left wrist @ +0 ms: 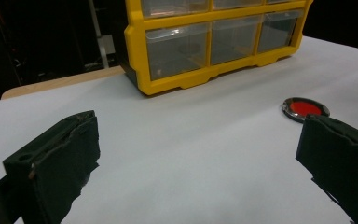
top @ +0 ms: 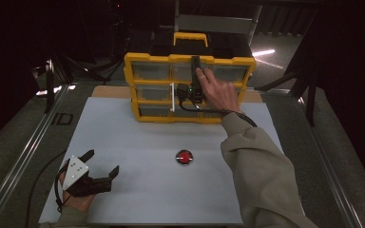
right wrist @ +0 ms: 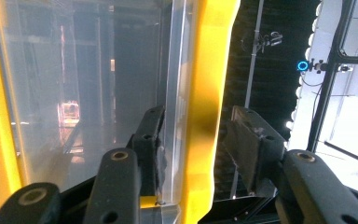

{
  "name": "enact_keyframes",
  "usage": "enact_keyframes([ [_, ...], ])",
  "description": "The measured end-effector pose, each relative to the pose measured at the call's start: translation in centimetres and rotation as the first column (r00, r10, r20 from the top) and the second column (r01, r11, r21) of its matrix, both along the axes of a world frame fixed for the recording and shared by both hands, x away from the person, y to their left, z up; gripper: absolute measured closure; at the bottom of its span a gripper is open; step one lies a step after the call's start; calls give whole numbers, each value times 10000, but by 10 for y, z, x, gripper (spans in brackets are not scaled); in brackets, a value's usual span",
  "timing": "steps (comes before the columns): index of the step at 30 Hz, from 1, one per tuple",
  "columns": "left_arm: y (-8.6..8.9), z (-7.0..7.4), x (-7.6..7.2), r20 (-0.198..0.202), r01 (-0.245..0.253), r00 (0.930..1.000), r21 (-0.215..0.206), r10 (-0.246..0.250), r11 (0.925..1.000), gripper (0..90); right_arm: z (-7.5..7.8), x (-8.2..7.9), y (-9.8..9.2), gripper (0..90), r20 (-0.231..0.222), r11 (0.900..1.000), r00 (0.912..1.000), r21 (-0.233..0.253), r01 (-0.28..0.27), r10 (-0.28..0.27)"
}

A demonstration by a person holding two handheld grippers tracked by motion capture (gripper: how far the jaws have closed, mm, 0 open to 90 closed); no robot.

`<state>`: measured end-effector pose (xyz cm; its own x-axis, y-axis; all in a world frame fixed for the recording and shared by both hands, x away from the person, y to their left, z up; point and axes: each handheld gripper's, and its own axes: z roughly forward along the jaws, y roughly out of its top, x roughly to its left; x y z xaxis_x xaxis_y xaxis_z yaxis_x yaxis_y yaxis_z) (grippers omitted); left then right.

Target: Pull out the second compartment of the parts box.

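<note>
A yellow organizer (top: pixel 138 59) with clear drawers (left wrist: pixel 200 46) stands at the far side of the white table sheet (top: pixel 147 199). My right gripper (top: pixel 196 61) reaches over its top edge. In the right gripper view the gripper (right wrist: pixel 198 116) is open, its jaws on either side of the yellow frame (right wrist: pixel 209 70) and a clear drawer wall (right wrist: pixel 175 93); one jaw lies against the clear wall, the other stands off the frame. My left gripper (top: pixel 103 161) rests open at the near left, nothing between its jaws (left wrist: pixel 200 126). A red disc with a metal rim (top: pixel 184 157) (left wrist: pixel 305 108) lies mid-table.
A yellow carry handle (top: pixel 190 37) tops the organizer. A white vertical strip (top: pixel 172 97) shows on its front. Metal rails (top: pixel 24 152) run along both sides of the table, and dark surroundings lie beyond. Bare sheet lies between the disc and the left gripper.
</note>
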<state>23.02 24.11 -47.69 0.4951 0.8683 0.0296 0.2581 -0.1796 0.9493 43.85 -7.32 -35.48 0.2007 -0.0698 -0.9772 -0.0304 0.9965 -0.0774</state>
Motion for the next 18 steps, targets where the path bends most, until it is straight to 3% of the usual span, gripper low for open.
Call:
enact_keyframes([
  [18, 0, 0, 0, -25, 20, 10000, 13, -20, 10000, 0, 1, -7, -2, 611, -110, 9994, 9998, 301, -185, 188],
])
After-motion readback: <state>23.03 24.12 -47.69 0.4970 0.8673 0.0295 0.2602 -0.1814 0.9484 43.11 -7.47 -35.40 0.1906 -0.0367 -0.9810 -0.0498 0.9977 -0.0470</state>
